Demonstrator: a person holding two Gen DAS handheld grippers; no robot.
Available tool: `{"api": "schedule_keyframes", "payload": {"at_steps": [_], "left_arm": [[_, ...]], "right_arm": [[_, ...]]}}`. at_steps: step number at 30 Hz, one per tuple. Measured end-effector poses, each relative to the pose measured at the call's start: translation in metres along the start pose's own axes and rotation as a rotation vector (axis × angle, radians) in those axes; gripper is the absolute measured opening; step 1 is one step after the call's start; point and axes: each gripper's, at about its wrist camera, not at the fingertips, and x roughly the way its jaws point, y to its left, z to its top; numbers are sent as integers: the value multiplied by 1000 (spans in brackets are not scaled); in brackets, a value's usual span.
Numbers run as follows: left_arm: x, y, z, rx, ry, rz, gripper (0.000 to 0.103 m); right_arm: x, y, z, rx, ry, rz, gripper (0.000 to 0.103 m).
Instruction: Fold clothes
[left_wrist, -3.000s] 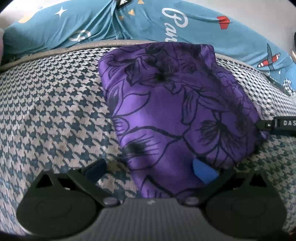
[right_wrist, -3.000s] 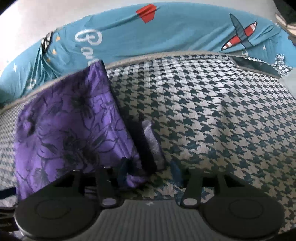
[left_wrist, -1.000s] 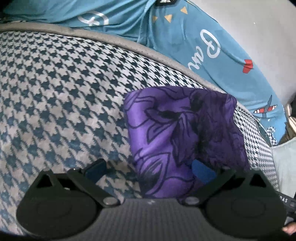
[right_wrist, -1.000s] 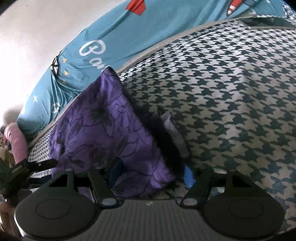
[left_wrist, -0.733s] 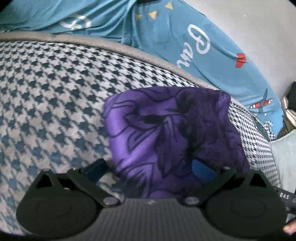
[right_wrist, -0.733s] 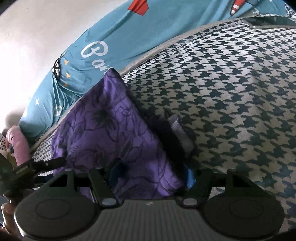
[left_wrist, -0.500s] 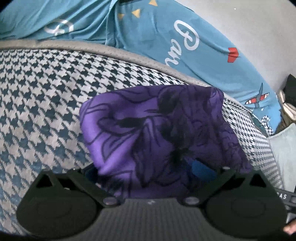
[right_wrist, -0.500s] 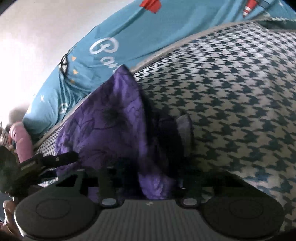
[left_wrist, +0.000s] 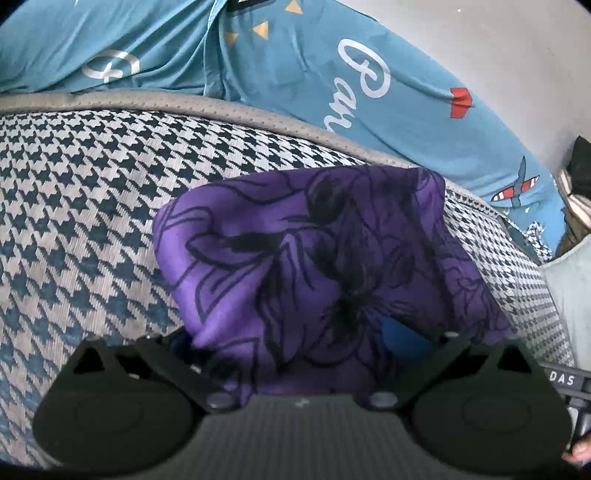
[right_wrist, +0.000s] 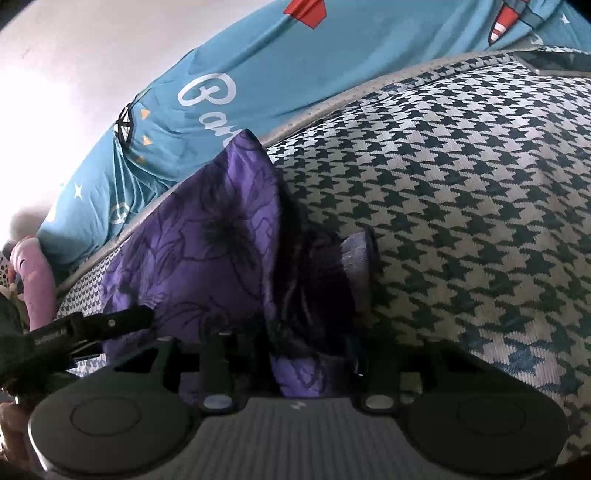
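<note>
the purple floral garment (left_wrist: 314, 258) lies bunched on the houndstooth cover (left_wrist: 74, 229) of a bed, its far edge near the grey piped border (left_wrist: 229, 109) at 12 o'clock; beyond that border a teal printed sheet (left_wrist: 280, 62) hangs, with white script and a small red shape on it

in the left wrist view the left claw (left_wrist: 295, 343) sits at 6 o'clock with its near end buried in the cloth; the fabric drapes over both blue-padded fingers (left_wrist: 399, 332), and the jaws stand fairly wide apart with the garment's near edge filling the space between them, though whether the pads actually press it cannot be told. at 4 o'clock a sliver of the other tool shows, lettered "das"

in the right wrist view the right claw (right_wrist: 291, 354) is at 6 o'clock, narrowed onto a dark gathered fold of the same garment (right_wrist: 207, 243), which rises from between the fingers toward 11 o'clock. a paler lilac flap (right_wrist: 356, 254) pokes out just right of the fold at about 1 o'clock from the claw. at 9 o'clock the black finger of the left tool (right_wrist: 110, 325) reaches onto the purple cloth, with a pink object (right_wrist: 35, 280) at the edge behind it
</note>
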Motion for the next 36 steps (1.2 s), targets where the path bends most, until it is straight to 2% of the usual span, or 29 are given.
{"api": "schedule_keyframes", "payload": {"at_steps": [6,15,19,22,23,24,26,28,29,31,36], "left_arm": [[2,-1,1,-4,5,6,103],[3,-1,1,2,12,10,103],[4,-4,0,7,9,29,103],[4,-8,-2,23,-3,49,102],[4,-10,-3,30,-9,57,101],[3,-12,-4,37,-17,63,98],[0,-17,-6,54,-35,76,91],[-5,-21,-7,64,-56,82,74],[-8,-23,-7,68,-68,85,70],[-14,-25,-8,82,-94,95,55],[-28,-30,-8,110,-141,118,36]], "right_arm": [[0,4,-1,-15,4,5,52],[5,3,-1,5,-6,18,56],[6,8,-2,-1,-17,-2,56],[7,11,-3,-9,-28,-22,46],[7,13,-3,-12,-32,-29,38],[7,14,-2,-21,-34,-37,32],[5,18,-2,-41,-40,-50,29],[4,23,-3,-67,-49,-67,27],[3,26,-3,-90,-53,-77,26],[-1,33,-4,-138,-69,-87,25],[-15,53,-7,-239,-128,-99,24]]}}
